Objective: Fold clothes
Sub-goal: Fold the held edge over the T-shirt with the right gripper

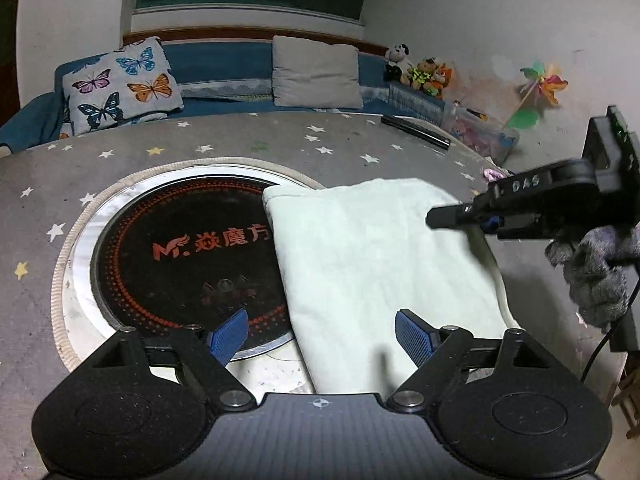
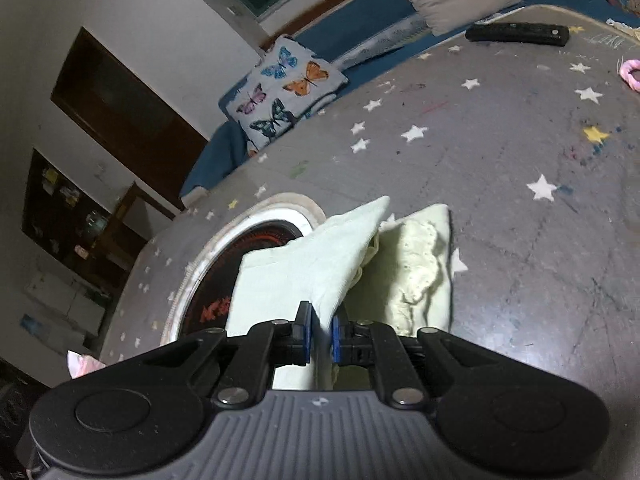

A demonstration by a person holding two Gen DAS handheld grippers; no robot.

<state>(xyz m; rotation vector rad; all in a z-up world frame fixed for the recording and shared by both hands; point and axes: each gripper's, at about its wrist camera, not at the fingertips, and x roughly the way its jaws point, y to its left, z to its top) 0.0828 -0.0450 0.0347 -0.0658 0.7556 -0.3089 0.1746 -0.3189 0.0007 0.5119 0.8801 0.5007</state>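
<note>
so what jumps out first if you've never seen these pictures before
The pale green cloth lies in the middle of the star-patterned table, partly over the round black cooktop with red lettering. The right gripper is shut on one lifted edge of it, while the left gripper is open near its front edge. Behind, a butterfly pillow sits on the blue sofa.

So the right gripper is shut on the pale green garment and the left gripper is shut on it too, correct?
Not quite. The right gripper is shut on the pale green garment, but the left gripper is open above it, as the left wrist view shows.
</note>
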